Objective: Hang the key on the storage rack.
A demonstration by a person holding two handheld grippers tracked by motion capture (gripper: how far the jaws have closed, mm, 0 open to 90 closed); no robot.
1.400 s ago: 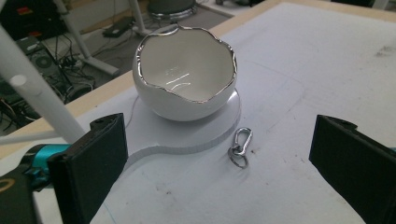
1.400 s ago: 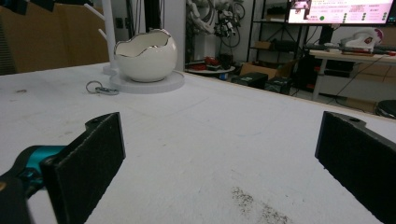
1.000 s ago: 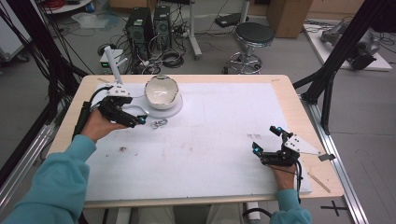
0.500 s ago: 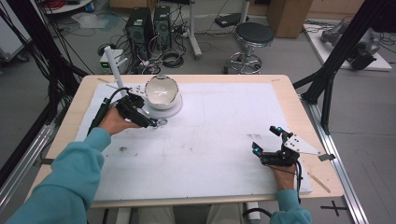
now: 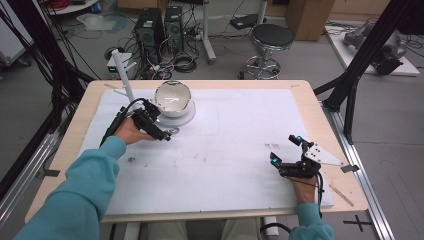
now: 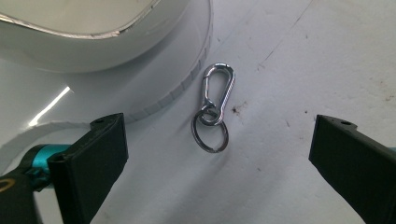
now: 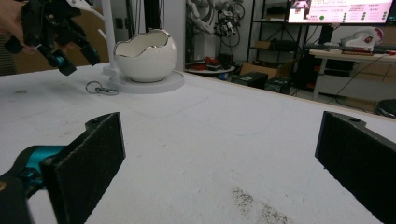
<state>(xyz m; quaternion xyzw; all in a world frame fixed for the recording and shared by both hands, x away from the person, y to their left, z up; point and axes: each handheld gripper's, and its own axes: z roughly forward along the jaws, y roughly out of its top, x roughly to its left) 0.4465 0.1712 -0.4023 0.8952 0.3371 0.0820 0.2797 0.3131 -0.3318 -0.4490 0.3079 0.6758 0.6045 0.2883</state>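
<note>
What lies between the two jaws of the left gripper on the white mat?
A metal carabiner joined to a key ring lies flat on the mat, between the open jaws and touching neither, beside the bowl's round base; the left gripper view shows it.

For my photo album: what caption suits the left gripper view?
Open left gripper poised over a metal carabiner keyring lying beside the white round base.

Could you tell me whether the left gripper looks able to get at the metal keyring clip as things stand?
Probably yes. The left gripper hangs open just above the keyring clip, which lies flat on the white mat between its jaws, beside the round base and apart from it.
</note>
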